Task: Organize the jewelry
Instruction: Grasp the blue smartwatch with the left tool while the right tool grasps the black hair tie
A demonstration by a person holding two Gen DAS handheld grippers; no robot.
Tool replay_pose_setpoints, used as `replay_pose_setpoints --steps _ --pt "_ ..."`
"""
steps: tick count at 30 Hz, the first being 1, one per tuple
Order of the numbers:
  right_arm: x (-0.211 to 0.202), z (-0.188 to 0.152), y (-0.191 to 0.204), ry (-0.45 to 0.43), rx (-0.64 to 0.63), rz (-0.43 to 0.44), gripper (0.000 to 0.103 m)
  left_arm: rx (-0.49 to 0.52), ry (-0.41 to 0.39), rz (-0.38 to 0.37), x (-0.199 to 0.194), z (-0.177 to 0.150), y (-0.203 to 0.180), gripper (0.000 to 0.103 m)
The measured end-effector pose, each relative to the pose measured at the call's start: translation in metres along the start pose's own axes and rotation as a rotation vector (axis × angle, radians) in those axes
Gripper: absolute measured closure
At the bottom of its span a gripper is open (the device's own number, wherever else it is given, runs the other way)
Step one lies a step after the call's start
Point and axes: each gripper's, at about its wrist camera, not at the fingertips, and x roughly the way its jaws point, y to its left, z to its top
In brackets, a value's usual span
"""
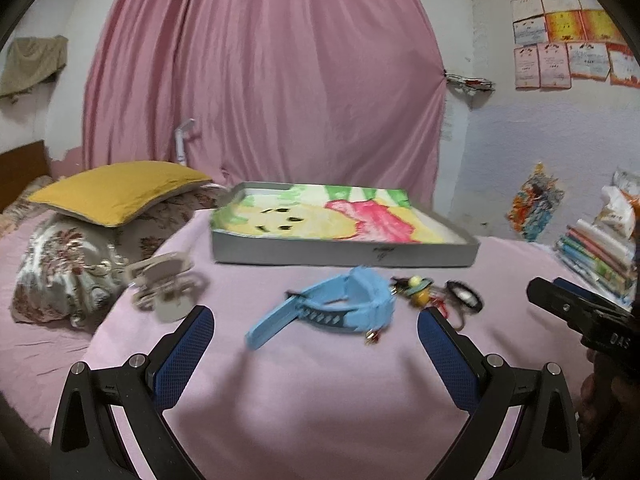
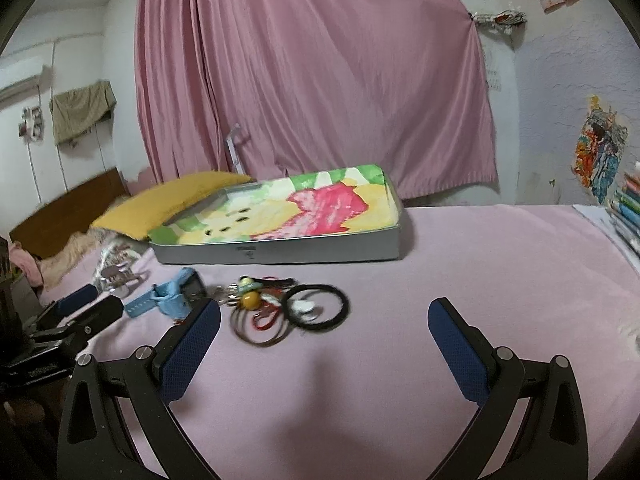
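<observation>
Both your grippers are spread wide and empty: left gripper hovers low over the bed just short of the blue watch, right gripper beside the black hair ties and bead keychain. Jewelry lies loose in a row on the pink sheet, just in front of the grey tray lined with a colourful towel, probably the drop-off spot. Nothing's in the tray yet, so the task looks barely begun; a hair claw clip sits apart to the left.

Soft, even indoor light fills both views, casting faint shadows on the pink bedspread near the cameras. Motion blur smears the blue strap and black ring. Fisheye bending curves the edges; corners go black.
</observation>
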Motion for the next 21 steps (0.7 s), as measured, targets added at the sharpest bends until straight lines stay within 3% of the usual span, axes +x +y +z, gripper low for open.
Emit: replay_pose_setpoints --steps 3,5,10,17,21 --pt "0.016 0.012 -0.007 0.062 -0.03 -0.004 0.005 -0.013 0.035 -0.049 0.011 0.011 -0.003 0.001" --pt "0.033 0.017 -0.012 0.127 -0.037 0.015 0.024 -0.031 0.068 -0.081 0.02 0.016 -0.004 0.01" --pt "0.079 0.023 -0.019 0.296 -0.026 0.088 0.054 -0.063 0.164 -0.141 0.046 0.027 -0.009 0.032" --pt "0.117 0.024 -0.006 0.41 -0.114 0.109 0.068 -0.05 0.272 -0.149 0.072 0.036 -0.021 0.057" --pt "0.132 0.022 0.004 0.458 -0.165 0.116 0.076 -0.04 0.333 -0.139 0.079 0.037 -0.025 0.065"
